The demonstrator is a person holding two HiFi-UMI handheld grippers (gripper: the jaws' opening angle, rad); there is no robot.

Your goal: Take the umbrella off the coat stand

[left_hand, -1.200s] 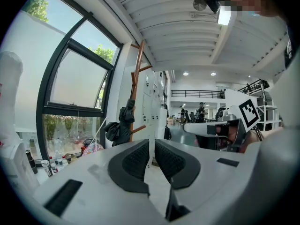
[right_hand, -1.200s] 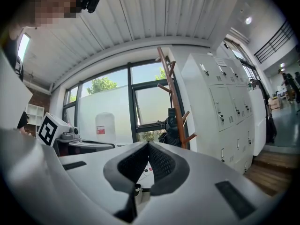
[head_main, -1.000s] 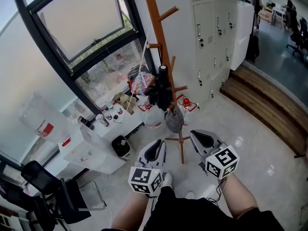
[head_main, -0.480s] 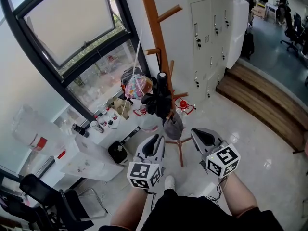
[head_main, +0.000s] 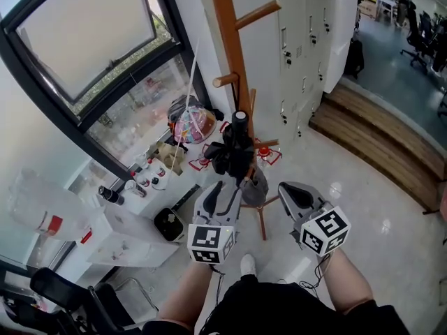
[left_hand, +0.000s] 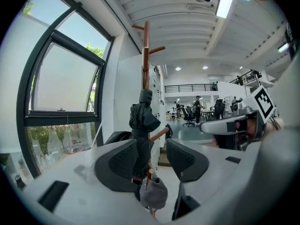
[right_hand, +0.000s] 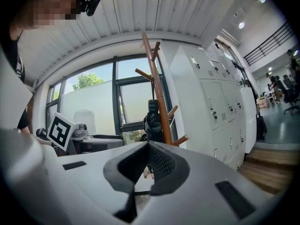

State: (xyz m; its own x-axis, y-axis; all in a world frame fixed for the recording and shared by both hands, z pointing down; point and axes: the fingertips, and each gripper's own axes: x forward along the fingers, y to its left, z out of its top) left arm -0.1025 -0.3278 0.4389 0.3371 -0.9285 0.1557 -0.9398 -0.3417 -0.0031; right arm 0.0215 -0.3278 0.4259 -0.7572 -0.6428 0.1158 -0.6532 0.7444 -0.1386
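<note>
The person's bare left forearm (head_main: 183,304) and right forearm (head_main: 351,285) reach forward side by side. The white-and-grey two-jaw left gripper (head_main: 218,190) (left_hand: 152,145) has just been opening, its jaws apart and clamping nothing. The matching right gripper (head_main: 291,190) (right_hand: 149,147) has its jaw tips together.
</note>
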